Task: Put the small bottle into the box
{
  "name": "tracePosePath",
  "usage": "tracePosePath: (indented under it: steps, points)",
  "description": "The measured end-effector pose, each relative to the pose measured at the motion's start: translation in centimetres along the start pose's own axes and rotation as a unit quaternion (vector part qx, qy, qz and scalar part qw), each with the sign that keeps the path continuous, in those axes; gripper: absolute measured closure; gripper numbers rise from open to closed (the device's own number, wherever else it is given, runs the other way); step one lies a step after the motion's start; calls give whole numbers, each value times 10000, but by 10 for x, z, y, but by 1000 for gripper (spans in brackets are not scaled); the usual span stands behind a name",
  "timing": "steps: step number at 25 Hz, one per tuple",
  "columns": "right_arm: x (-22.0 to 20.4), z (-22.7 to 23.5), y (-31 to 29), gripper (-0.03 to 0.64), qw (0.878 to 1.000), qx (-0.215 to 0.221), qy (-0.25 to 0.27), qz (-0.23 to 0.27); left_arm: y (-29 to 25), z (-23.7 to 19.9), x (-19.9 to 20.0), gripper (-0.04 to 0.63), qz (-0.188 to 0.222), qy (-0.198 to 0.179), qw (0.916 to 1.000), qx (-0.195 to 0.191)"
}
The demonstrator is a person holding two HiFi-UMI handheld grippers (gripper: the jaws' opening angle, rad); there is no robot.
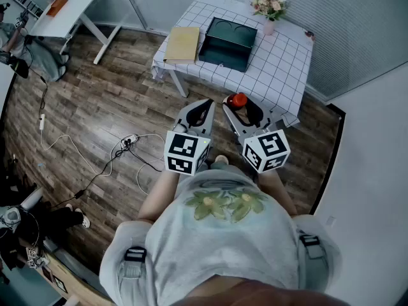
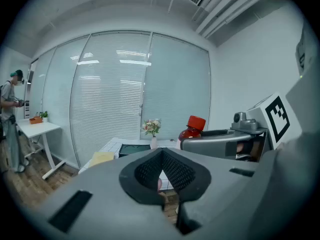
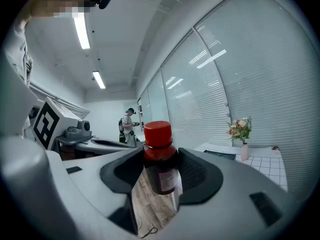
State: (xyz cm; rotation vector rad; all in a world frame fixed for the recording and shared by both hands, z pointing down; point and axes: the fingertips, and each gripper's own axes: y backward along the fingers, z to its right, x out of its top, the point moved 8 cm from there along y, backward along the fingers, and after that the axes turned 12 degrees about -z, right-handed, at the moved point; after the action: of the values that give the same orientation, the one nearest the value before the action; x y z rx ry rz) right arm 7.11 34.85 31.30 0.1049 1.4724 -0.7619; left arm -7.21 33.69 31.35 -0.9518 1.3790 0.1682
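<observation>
Red-capped small bottle (image 3: 161, 156) sits clamped in the right claw (image 3: 160, 173), jaws wide.

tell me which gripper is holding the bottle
The right gripper: the small red-capped bottle stands upright, clamped between its jaws. The left gripper has its jaws shut on each other with nothing between them.

Cool, even, fairly bright indoor light from ceiling strip lamps (image 3: 81, 30), mirrored as glare on the glass wall (image 3: 215, 79). Shadows are soft. Strong fisheye bending, dark corners, and the nearest foreground is slightly blurred.
</observation>
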Motion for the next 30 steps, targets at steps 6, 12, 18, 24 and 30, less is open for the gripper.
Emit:
tracePosePath:
  steps: [6, 12, 18, 24, 30]
  points:
    - [-4, -7, 18, 400, 9999, 86, 91, 49, 7, 12, -10, 591, -115, 3, 9999, 92]
    - [-20, 5, 33, 400, 9997, 152, 57, 158, 1, 28, -27, 591, -194, 145, 9996, 124]
    - [-32, 11, 29, 400, 9998, 157, -139, -16, -8, 31, -32, 589, -336, 164, 9993, -11]
    - [-35, 30, 8, 400, 9995, 148, -252, -134, -36, 16, -33, 591, -523, 210, 9983, -121]
    - [-21, 57, -24, 400, 9993, 95, -265, -227, -64, -15, -19, 589, -495, 250, 9984, -141]
